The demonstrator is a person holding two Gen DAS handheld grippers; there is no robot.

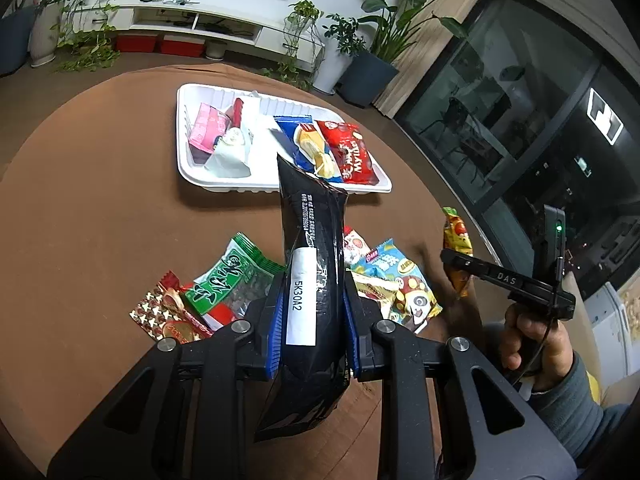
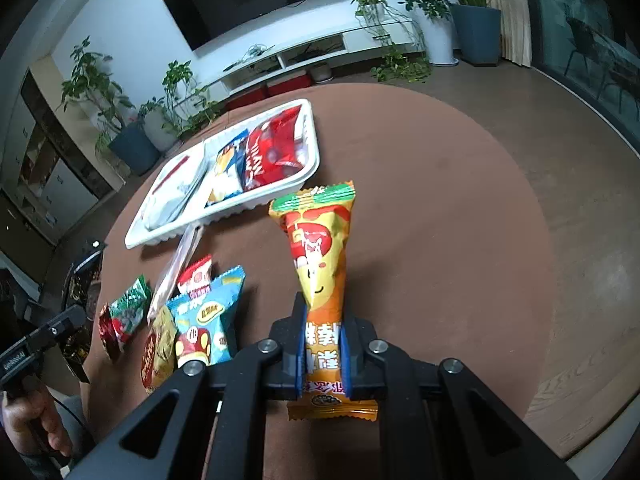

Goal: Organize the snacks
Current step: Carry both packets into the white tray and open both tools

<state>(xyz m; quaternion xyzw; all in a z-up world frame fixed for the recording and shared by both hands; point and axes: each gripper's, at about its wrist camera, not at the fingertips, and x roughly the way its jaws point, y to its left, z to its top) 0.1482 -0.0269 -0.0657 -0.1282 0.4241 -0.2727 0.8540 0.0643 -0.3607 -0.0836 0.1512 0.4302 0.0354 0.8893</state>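
Left gripper [image 1: 312, 320] is clamped on a glossy black foil snack packet [image 1: 312, 264], held above the bench, aimed at the white foam tray [image 1: 184, 136]. Right gripper [image 2: 323, 344] is clamped on an orange plastic snack packet [image 2: 320, 264], likely tray-bound too.

A round brown table [image 2: 460, 208] carries a white tray [image 1: 184, 136] and loose snack packets [image 2: 208, 320].

One white tray [image 1: 188, 168] holds four packets. Two packets are held in tongs: one black [image 1: 316, 240], one orange [image 2: 320, 264]. About five more lie loose on the worktop [image 2: 440, 200].
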